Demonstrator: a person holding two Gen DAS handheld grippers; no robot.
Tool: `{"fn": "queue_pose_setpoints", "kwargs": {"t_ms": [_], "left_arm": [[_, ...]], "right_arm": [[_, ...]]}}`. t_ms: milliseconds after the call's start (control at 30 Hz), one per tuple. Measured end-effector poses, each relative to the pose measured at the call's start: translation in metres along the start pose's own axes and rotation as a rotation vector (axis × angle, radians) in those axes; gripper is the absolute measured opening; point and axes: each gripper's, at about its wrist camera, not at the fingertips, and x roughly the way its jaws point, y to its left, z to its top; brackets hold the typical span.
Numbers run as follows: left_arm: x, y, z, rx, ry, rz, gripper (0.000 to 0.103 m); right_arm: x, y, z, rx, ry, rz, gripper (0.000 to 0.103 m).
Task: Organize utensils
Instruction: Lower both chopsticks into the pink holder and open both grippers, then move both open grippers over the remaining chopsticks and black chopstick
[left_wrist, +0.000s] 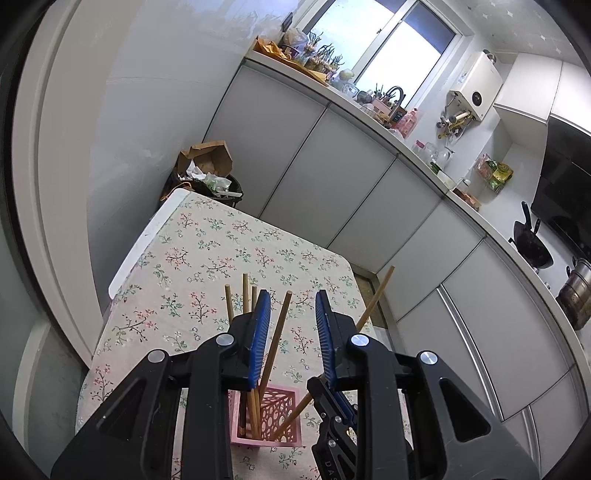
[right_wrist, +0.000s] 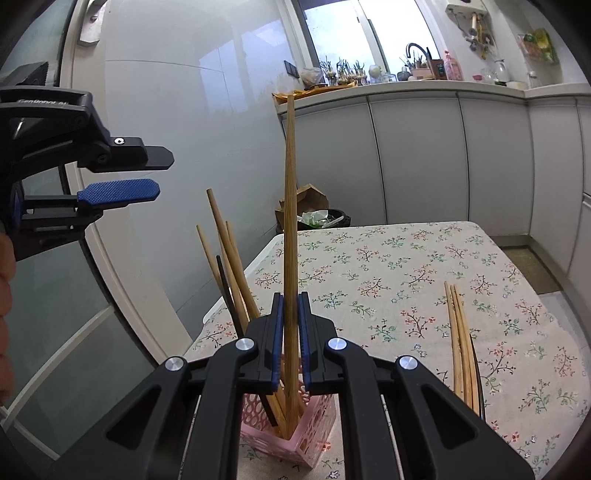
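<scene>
The right tool pinches one wooden chopstick between its blue ribbed pads, and its jaws are pressed nearly together on the thin shaft. The chopstick stands almost upright, its long axis running from 12 o'clock down to 6 o'clock in the right wrist view, and its lower tip is already inside the pink holder, a square plastic basket with oval cut-outs in its walls. So the holder lies directly below the right tool, and I judge that the coming move is only to loosen the jaws and let the stick drop straight in. Several other chopsticks lean in the holder toward 11 o'clock, most of light wood and one thin dark one. The left tool hovers above the same holder with its jaws spread partway and nothing pressed between them; one leaning stick only passes through the gap. The right hand is the nearer one for this step. At about 4 o'clock of the holder, a small bundle of loose chopsticks lies flat on the surface, covered with a floral cloth, and waits for sorting.
</scene>
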Motion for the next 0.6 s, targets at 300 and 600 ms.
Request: {"fn": "queue_pose_setpoints", "kwargs": {"t_ms": [300, 600], "left_arm": [[-0.001, 0.000, 0.001, -0.009, 0.005, -0.001, 0.029], [0.009, -0.032, -0.007, 0.055, 0.044, -0.006, 0.029]], "right_arm": [[0.001, -0.018, 0.017, 0.046, 0.177, 0.071, 0.034], [-0.058, -0.083, 0.092, 0.132, 0.185, 0.005, 0.046]]}}
